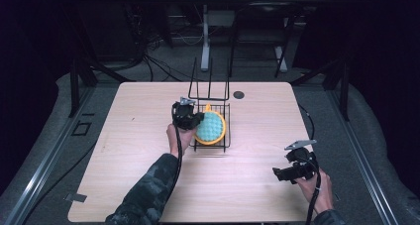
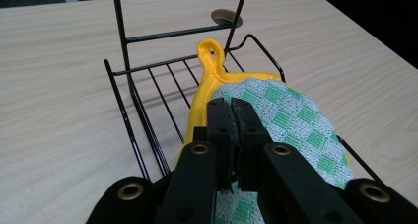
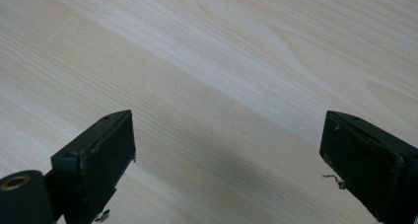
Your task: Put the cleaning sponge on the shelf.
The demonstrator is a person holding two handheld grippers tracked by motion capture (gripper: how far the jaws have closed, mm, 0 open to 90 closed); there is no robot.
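Pot holder being set into a wire rack. The left gripper (image 1: pixel 194 120), seen from above at the middle of the table (image 1: pixel 148 185), has its jaws pressed together on the left edge of a round pot holder (image 1: pixel 212 128), yellow-bordered with a green-and-white checked face. In the left gripper view the jaws stand nearly touching, the cloth (image 2: pixel 291 120) pinched between them, and the yellow hanging loop (image 2: pixel 211 54) points toward the far end of the rack. The pot holder lies over the low, flat shelf of the black wire rack (image 1: pixel 224 146), whose upright frame (image 1: pixel 210 84) rises at its far side; whether the cloth already rests fully on the wires or is partly lifted cannot be told. A small dark round fitting (image 1: pixel 238 94) sits in the table just right of the frame. The right gripper (image 1: pixel 283 173) is held near the right front corner, well apart from the rack, its jaws wide apart over bare wood and holding nothing. Judged from this arrangement, placement is nearly done: what appears to remain is releasing the cloth and withdrawing the left gripper.
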